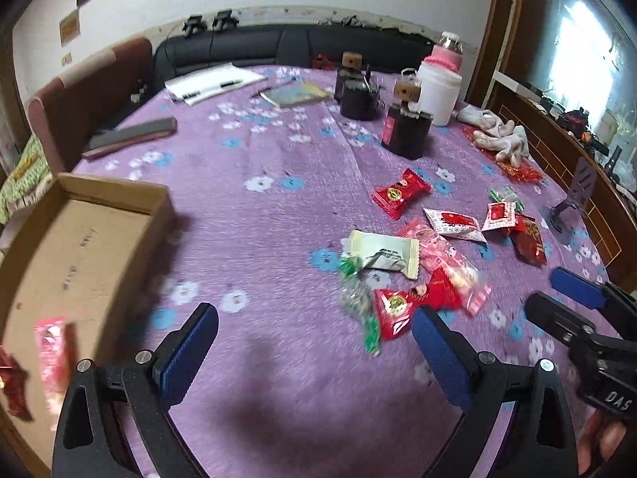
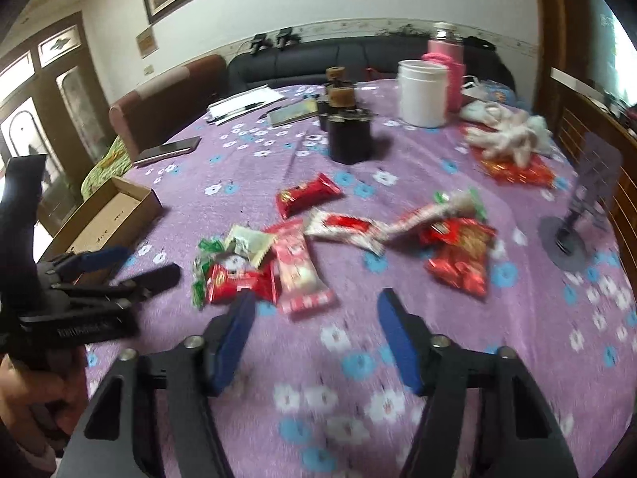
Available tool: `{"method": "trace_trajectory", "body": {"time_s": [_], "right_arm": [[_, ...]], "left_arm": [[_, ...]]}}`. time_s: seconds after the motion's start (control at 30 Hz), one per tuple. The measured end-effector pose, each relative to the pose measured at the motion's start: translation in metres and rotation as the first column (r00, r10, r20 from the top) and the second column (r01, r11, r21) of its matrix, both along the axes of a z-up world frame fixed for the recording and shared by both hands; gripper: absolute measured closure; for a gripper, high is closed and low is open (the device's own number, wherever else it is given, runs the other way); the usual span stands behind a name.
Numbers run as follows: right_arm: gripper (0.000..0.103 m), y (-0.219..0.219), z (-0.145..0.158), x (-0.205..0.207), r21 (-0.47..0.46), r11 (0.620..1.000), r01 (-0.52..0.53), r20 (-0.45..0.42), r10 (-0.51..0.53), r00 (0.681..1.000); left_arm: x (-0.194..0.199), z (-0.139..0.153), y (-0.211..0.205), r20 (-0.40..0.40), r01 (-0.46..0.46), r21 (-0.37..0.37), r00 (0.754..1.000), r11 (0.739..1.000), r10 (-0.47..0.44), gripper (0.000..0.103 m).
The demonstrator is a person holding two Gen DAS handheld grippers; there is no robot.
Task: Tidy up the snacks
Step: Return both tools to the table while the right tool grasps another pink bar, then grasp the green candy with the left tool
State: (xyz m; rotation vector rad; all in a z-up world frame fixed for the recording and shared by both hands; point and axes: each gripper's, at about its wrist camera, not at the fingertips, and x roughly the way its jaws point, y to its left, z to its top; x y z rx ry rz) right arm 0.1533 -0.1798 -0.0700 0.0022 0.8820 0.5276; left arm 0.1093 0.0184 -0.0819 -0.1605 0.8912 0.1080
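Right gripper (image 1: 573,298) body marked "DAS", snack wrappers' (image 1: 398,255) print unreadable

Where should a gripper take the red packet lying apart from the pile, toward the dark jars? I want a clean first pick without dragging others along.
Grip the red packet across its plump middle, coming from above with the fingers straddling its narrow width. It lies flat on the purple tablecloth, clear of the other snacks, and its crimped ends look too thin to hold well.

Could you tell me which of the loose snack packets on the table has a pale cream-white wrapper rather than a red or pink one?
The cream-white packet at the left edge of the pile, beside the green-wrapped candies; its neighbours are red or pink.
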Motion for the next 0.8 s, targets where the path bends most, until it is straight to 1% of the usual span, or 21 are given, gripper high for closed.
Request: {"method": "trace_trajectory", "body": {"time_s": [0.03, 0.13, 0.17, 0.2, 0.23, 0.33, 0.4, 0.5, 0.57, 0.6, 0.63, 0.7, 0.8], "right_arm": [[0.054, 0.007, -0.003, 0.008, -0.004, 1.000, -0.019, -0.011, 0.019, 1.000], [0.057, 0.021, -0.011, 0.022, -0.013, 0.998, -0.063, -0.032, 0.063, 0.998], [0.058, 0.024, -0.013, 0.025, -0.018, 0.997, -0.071, -0.036, 0.071, 0.997], [0.062, 0.028, -0.015, 0.028, -0.019, 0.996, -0.084, -0.043, 0.083, 0.996], [0.063, 0.033, -0.018, 0.033, -0.019, 0.995, -0.097, -0.055, 0.096, 0.994], [0.065, 0.041, -0.025, 0.041, -0.028, 0.993, -0.118, -0.069, 0.116, 0.991], [0.065, 0.045, -0.030, 0.047, -0.031, 0.991, -0.130, -0.083, 0.127, 0.988], [0.066, 0.051, -0.038, 0.055, -0.045, 0.990, -0.136, -0.098, 0.131, 0.987], [0.073, 0.054, -0.043, 0.058, -0.060, 0.989, -0.138, -0.105, 0.131, 0.986], [0.077, 0.055, -0.045, 0.058, -0.082, 0.988, -0.133, -0.093, 0.125, 0.988], [0.079, 0.054, -0.045, 0.057, -0.079, 0.988, -0.130, -0.096, 0.122, 0.988], [0.080, 0.050, -0.043, 0.057, -0.074, 0.990, -0.119, -0.095, 0.111, 0.989], [0.080, 0.032, -0.032, 0.048, -0.058, 0.995, -0.082, -0.059, 0.078, 0.995]], "left_arm": [[0.004, -0.002, -0.002, 0.000, 0.001, -0.005, 1.000, 1.000, -0.001, 0.004], [0.015, -0.007, -0.009, -0.005, 0.017, 0.016, 1.000, 1.000, -0.017, 0.004], [0.017, -0.008, -0.010, -0.006, 0.023, 0.026, 1.000, 0.999, -0.023, 0.005], [0.019, -0.009, -0.010, -0.012, 0.021, 0.051, 1.000, 0.998, -0.021, 0.005], [0.020, -0.010, -0.008, -0.012, 0.021, 0.062, 1.000, 0.998, -0.021, 0.005], [0.019, -0.011, 0.002, -0.016, 0.026, 0.038, 1.000, 0.999, -0.025, 0.005], [0.018, -0.010, 0.004, -0.012, 0.021, 0.069, 1.000, 0.997, -0.021, 0.005], [0.016, -0.006, 0.005, -0.004, 0.026, 0.098, 1.000, 0.995, -0.025, 0.005], [0.016, -0.005, 0.005, -0.002, 0.032, 0.108, 0.999, 0.994, -0.032, 0.005], [0.018, -0.004, 0.004, -0.004, 0.036, 0.110, 0.999, 0.993, -0.036, 0.005], [0.018, -0.003, 0.003, -0.004, 0.039, 0.110, 0.999, 0.993, -0.039, 0.005], [0.022, -0.003, -0.002, -0.005, 0.051, 0.108, 0.999, 0.993, -0.050, 0.005], [0.029, -0.006, -0.010, -0.011, 0.068, 0.110, 0.998, 0.992, -0.067, 0.005]]}}
